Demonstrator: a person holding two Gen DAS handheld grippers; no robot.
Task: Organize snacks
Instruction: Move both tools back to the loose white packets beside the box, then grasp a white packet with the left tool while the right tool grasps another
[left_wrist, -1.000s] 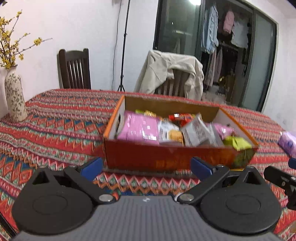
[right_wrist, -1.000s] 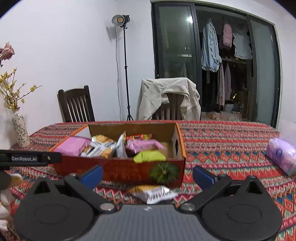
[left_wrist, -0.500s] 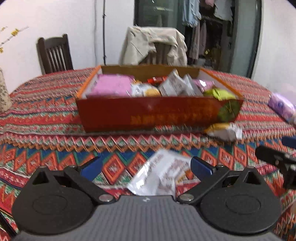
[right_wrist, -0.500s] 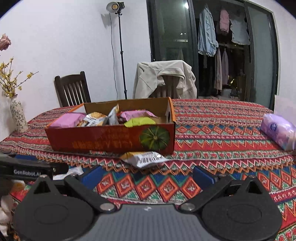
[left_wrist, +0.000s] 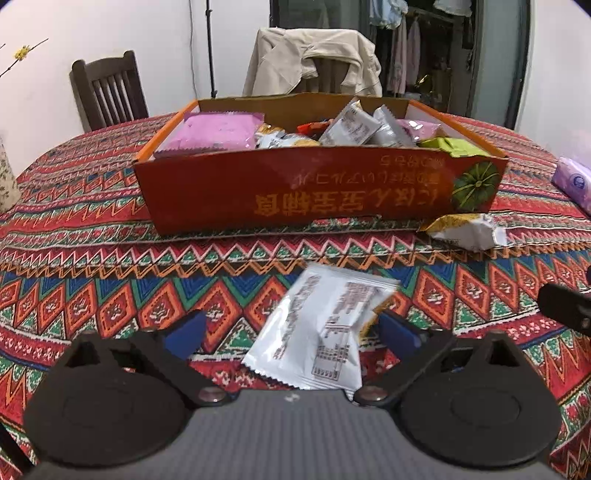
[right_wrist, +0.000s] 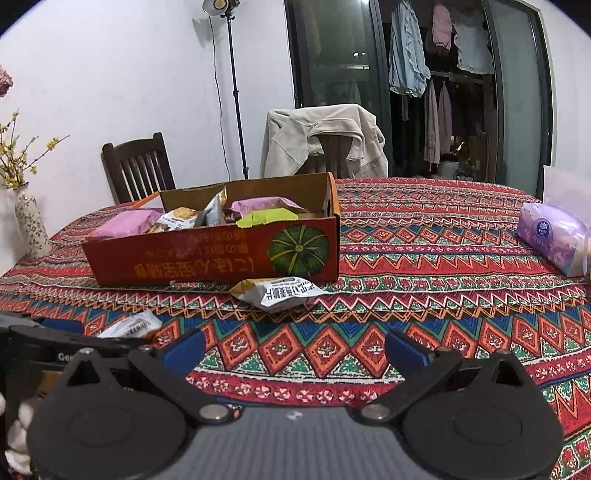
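An orange cardboard box (left_wrist: 295, 192) with a pumpkin picture holds several snack packets; it also shows in the right wrist view (right_wrist: 207, 258). A white snack packet (left_wrist: 325, 332) lies flat on the tablecloth between the open fingers of my left gripper (left_wrist: 291, 332), untouched. A second white-and-yellow packet (left_wrist: 465, 230) lies by the box's front right corner, also in the right wrist view (right_wrist: 277, 291). My right gripper (right_wrist: 295, 349) is open and empty over the cloth, in front of that packet.
A patterned tablecloth (right_wrist: 424, 258) covers the table. A purple tissue pack (right_wrist: 554, 238) lies at the right. A flowered vase (right_wrist: 31, 225) stands at the left edge. Two chairs, one draped with a jacket (right_wrist: 325, 136), stand behind the table.
Both grippers have pulled back from the box and lowered toward the table. The white packet has come between my left gripper's fingers. Both stay open.
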